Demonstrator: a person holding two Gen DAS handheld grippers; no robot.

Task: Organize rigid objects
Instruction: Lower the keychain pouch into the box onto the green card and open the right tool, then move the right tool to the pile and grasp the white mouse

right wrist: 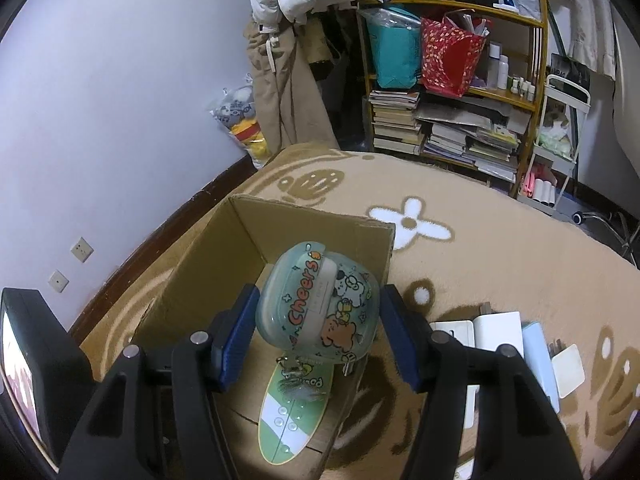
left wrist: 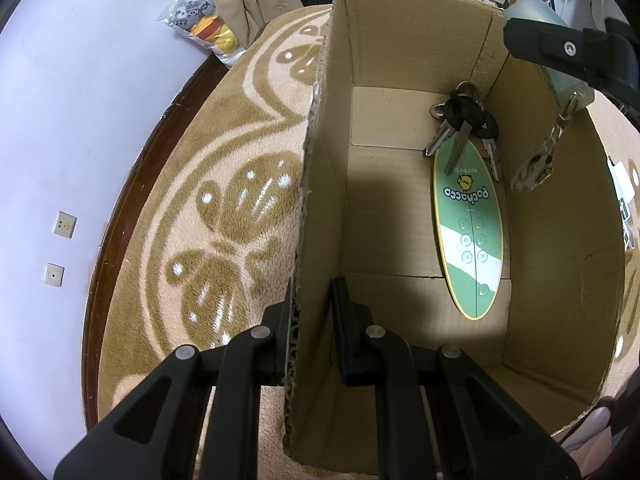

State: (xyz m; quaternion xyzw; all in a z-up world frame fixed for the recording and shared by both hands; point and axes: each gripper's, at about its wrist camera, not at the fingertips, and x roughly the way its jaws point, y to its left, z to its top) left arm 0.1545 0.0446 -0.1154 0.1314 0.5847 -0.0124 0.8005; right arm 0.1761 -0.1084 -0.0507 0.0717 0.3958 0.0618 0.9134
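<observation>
Cardboard box (left wrist: pixel 400 208) wall sits between my left gripper (left wrist: pixel 310 328) jaws. Keys (left wrist: pixel 466 120) and green oval remote (left wrist: pixel 472 236) already lie inside. My right gripper (right wrist: pixel 318 334) clasps a cartoon case (right wrist: pixel 320 312) above; chargers (right wrist: pixel 496 332) wait rightward.

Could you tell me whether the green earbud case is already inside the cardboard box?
Not yet: the green earbud case hangs above the cardboard box, between the right gripper fingers.

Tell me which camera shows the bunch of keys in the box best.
The left wrist view: the keys lie in plain sight on the cardboard box floor, overlapping the green oval remote. In the right wrist view, the held earbud case hides them.
</observation>
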